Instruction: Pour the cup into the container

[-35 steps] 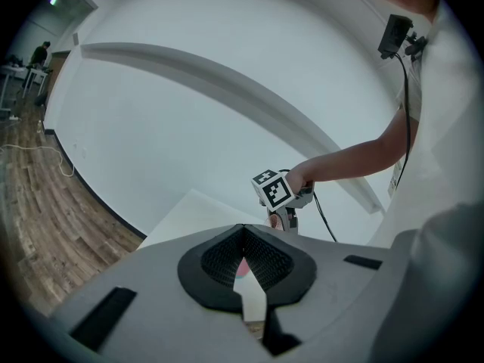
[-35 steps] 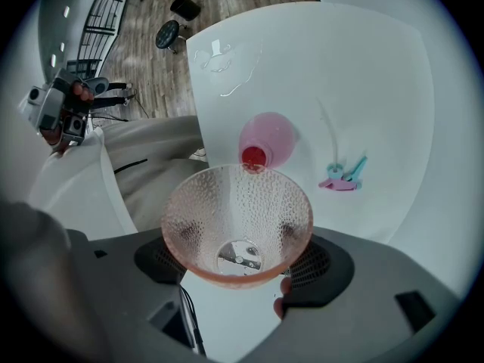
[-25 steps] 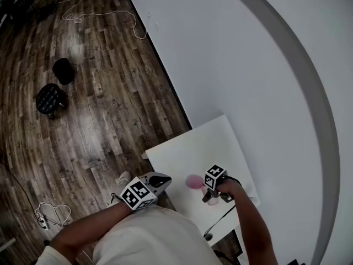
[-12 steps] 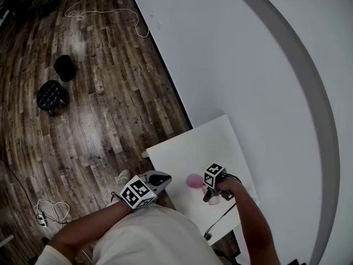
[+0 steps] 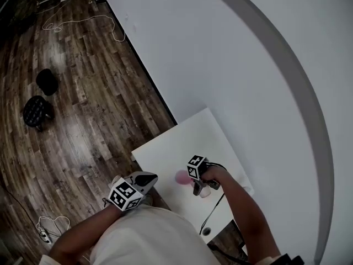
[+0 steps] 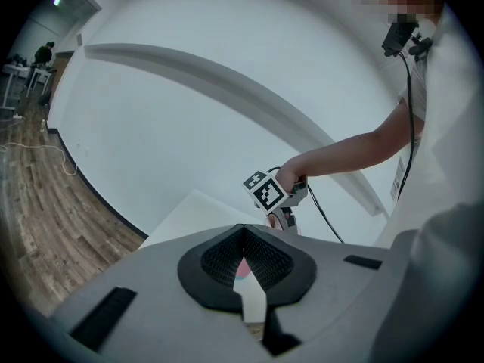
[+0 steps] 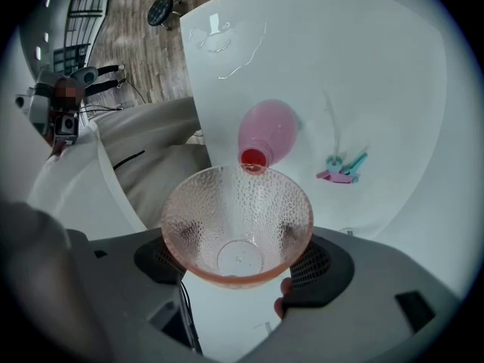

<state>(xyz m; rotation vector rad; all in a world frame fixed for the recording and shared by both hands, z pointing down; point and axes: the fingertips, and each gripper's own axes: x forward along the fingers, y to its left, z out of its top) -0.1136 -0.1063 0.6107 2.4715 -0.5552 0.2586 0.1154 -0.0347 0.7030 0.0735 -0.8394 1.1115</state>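
Observation:
A clear, dimpled pinkish cup [image 7: 227, 203] sits between the jaws of my right gripper [image 7: 240, 257], which is shut on it. The cup is tipped forward, its rim over the edge of a pink container [image 7: 268, 131] on the white table [image 7: 363, 66]. The cup's bottom looks bare. A small red patch [image 7: 254, 158] shows at the container's near edge. In the head view my right gripper [image 5: 197, 189] hangs beside the container [image 5: 181, 176]. My left gripper [image 5: 144, 179] is held off the table's near edge, shut on nothing; its pads [image 6: 219, 255] meet at the tip.
Small pink and teal pieces [image 7: 342, 169] lie on the table right of the container. A black cable [image 5: 212, 208] runs from the right gripper over the table's edge. Two dark stools [image 5: 34, 109] and loose cords [image 5: 83, 21] are on the wooden floor, and a white wall backs the table.
The head view has swung, so the table and both grippers sit further left in the picture. The right gripper stays at the pink container with the cup; the left keeps its place.

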